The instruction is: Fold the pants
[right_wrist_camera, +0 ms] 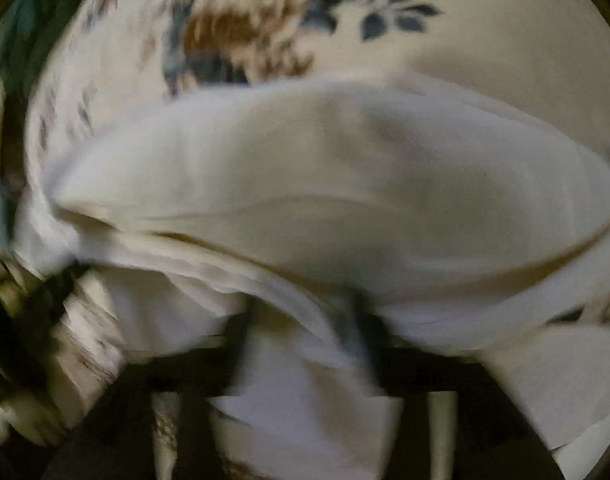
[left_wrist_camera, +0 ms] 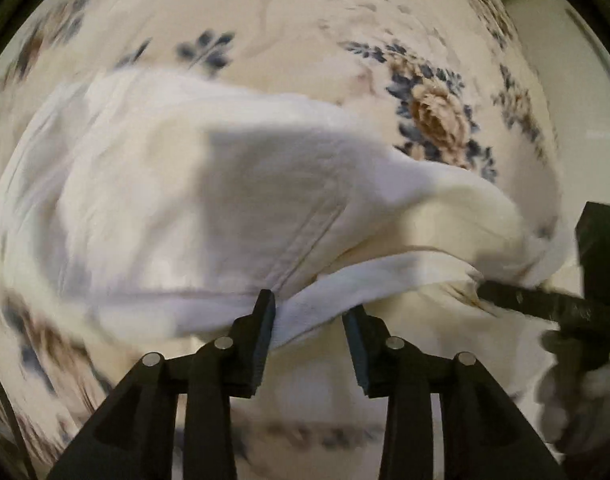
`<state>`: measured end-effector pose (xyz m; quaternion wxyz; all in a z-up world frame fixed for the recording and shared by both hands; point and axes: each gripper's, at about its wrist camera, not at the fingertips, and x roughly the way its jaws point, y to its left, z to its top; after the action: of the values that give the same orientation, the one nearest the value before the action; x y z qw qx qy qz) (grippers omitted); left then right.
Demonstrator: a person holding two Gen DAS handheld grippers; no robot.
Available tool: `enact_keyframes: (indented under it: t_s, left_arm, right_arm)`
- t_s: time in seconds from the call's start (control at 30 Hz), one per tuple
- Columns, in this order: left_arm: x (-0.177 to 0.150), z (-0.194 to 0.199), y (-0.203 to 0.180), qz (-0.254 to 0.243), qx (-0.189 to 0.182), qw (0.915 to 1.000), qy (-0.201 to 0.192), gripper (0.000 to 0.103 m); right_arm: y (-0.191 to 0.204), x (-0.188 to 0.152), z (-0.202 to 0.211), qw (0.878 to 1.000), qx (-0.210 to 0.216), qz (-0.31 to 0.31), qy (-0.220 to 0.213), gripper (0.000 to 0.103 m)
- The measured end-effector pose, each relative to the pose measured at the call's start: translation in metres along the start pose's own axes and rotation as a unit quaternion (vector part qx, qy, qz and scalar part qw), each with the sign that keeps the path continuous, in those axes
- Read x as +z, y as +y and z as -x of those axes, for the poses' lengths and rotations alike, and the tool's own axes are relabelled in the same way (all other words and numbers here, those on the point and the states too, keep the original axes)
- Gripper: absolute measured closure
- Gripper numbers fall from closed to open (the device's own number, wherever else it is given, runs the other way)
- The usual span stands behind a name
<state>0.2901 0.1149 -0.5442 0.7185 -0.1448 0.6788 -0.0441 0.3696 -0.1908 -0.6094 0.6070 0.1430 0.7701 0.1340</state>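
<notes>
Over floral bed cover (left_wrist_camera: 297, 20): white pants (left_wrist_camera: 225, 184) bunched mid-fold.
Left gripper (left_wrist_camera: 309, 320): fingers apart, pants hem between, unpinched.
Right gripper (right_wrist_camera: 305, 328): blurred, fingers apparently apart, cloth draped between.

White pants (left_wrist_camera: 209, 200) bunched on a cream floral bedspread (left_wrist_camera: 289, 12), left gripper (left_wrist_camera: 311, 316) with jaws parted, a white hem fold lying between them, right gripper (left_wrist_camera: 585, 280) at the picture's right edge, motion blur throughout

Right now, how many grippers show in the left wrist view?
2. The left gripper sits bottom centre with the hem of the white pants between its fingers; the right gripper is at the right edge, beside the same cloth. No others show.
</notes>
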Motion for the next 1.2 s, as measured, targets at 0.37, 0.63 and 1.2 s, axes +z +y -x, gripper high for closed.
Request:
enact_keyframes:
  t_s: [0.37, 0.63, 1.2]
  left_arm:
    - [-0.046, 0.059, 0.085, 0.207, -0.078, 0.9739, -0.051, 0.056]
    - [-0.021, 0.038, 0.183, 0.376, -0.077, 0.9172, -0.108, 0.055]
    - [-0.005, 0.083, 0.156, 0.239, 0.012, 0.9556, -0.171, 0.092]
  right_arm:
    - [0.007, -0.059, 0.038, 0.986, 0.069, -0.134, -0.068, 0.004]
    - [-0.004, -0.079, 0.023, 0.968, 0.070, -0.210, -0.116, 0.004]
    - [0.061, -0.065, -0.024, 0.983, 0.023, -0.157, -0.093, 0.004]
